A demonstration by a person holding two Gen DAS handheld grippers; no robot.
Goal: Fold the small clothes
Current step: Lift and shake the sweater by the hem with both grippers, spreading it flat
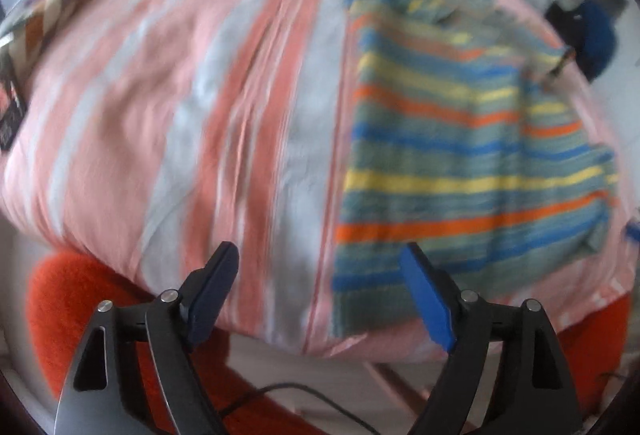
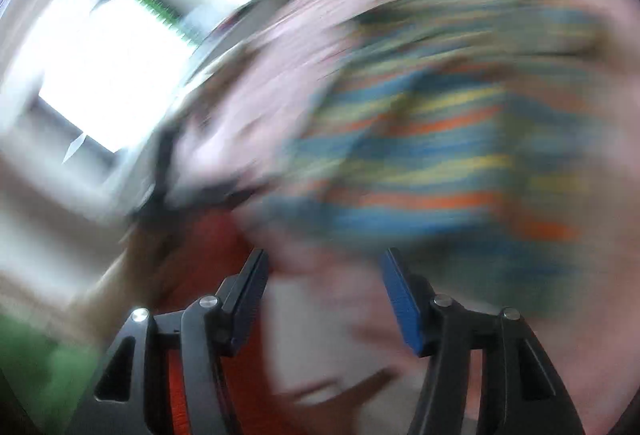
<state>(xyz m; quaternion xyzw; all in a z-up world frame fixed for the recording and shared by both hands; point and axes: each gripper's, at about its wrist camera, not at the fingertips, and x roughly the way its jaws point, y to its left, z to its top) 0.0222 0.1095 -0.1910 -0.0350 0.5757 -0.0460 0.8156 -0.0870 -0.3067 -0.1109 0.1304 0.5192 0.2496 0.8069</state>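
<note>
Striped garment (image 1: pixel 460 155) lies flat on the bed (image 1: pixel 160 75), toward its near right corner. Left gripper (image 1: pixel 320 275) and right gripper (image 2: pixel 324 295): fingers spread wide, empty (right view badly blurred). Step: approach; next, pinch a hem edge to fold

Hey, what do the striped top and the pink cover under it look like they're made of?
Striped top: likely a soft knit, matte; it lies limp with slightly fuzzy edges, though blur hides any stitches. Pink cover: probably thin woven cotton, matte; it shows fine creases and printed stripes.
</note>
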